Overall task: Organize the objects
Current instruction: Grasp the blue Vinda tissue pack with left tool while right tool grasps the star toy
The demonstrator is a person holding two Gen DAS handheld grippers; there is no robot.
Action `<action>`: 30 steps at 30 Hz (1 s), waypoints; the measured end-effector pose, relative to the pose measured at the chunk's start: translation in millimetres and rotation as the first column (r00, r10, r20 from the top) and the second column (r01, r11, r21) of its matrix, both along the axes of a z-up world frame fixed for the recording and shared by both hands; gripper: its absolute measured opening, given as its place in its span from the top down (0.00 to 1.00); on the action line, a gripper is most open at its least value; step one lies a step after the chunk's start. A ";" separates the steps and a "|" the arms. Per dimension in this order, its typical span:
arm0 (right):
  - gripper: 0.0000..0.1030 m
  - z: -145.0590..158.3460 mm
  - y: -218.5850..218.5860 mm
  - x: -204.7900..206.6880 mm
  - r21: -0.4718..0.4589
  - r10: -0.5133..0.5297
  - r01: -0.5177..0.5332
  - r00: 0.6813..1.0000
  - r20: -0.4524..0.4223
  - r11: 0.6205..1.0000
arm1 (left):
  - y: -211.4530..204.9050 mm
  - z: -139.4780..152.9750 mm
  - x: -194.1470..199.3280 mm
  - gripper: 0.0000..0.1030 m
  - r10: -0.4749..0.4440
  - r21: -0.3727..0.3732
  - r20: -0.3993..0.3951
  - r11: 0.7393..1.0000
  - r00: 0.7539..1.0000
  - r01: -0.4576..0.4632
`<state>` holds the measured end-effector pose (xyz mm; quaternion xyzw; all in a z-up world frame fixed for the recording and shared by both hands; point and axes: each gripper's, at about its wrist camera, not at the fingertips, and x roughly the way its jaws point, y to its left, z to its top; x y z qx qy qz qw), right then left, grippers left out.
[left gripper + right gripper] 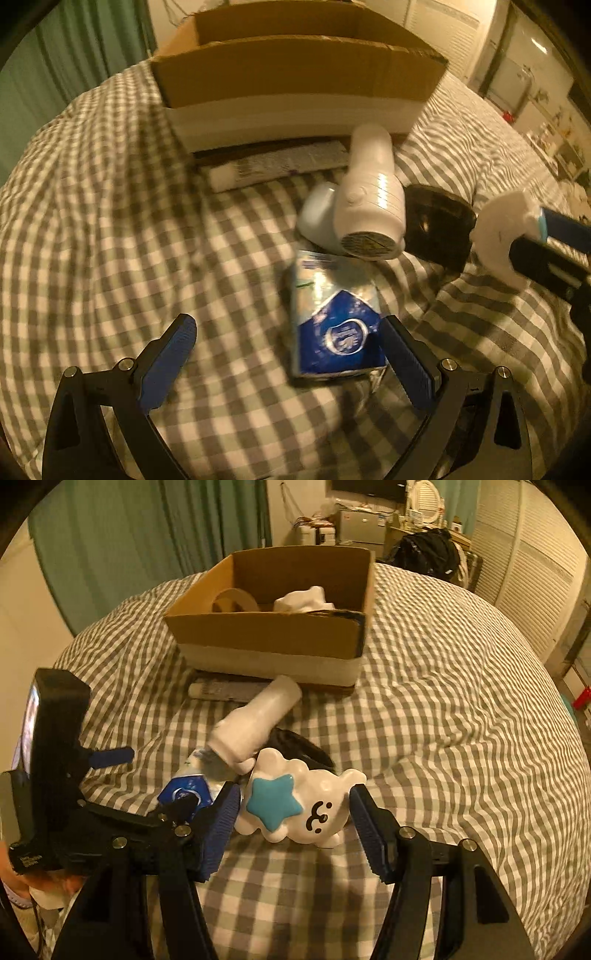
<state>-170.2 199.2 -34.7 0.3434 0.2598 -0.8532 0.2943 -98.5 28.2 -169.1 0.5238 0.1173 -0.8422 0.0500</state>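
Note:
A white figure toy with a blue star (295, 808) sits between the pads of my right gripper (294, 791), which is shut on it just above the checked bedcover (443, 738). The left wrist view shows the same toy (502, 229) at the right edge. My left gripper (286, 321) stands wide open over a blue tissue pack (332, 321), whose side lies by the right finger (406, 362). A white hair dryer (369, 199) lies behind the pack, on top of its far end. An open cardboard box (266, 638) stands at the back.
Inside the box lie a white lumpy object (306, 600) and a cardboard ring (236, 600). A printed flat packet (277, 164) lies against the box front. A black object (436, 225) lies right of the dryer. Green curtains (147, 535) and cluttered furniture stand beyond the bed.

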 end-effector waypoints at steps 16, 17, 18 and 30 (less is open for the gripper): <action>0.42 -10.3 6.6 -5.5 -0.008 -0.026 0.026 0.999 -0.029 1.000 | 15.3 -0.7 -5.5 0.51 -0.085 0.005 -0.008 0.996 0.996 0.085; 0.42 -9.9 6.5 -4.8 -0.007 -0.025 0.025 0.999 -0.033 1.000 | 14.3 1.9 -3.2 0.51 -0.073 0.000 -0.018 0.997 0.997 0.073; 0.42 -9.0 6.6 -3.8 -0.006 -0.024 0.024 0.999 -0.038 1.000 | 12.3 5.6 -0.9 0.51 -0.063 -0.004 -0.028 0.998 0.998 0.063; 0.42 12.4 5.2 21.4 -0.023 0.003 -0.005 0.996 -0.087 1.000 | -4.9 49.8 26.7 0.52 0.033 0.000 -0.124 0.999 0.992 -0.033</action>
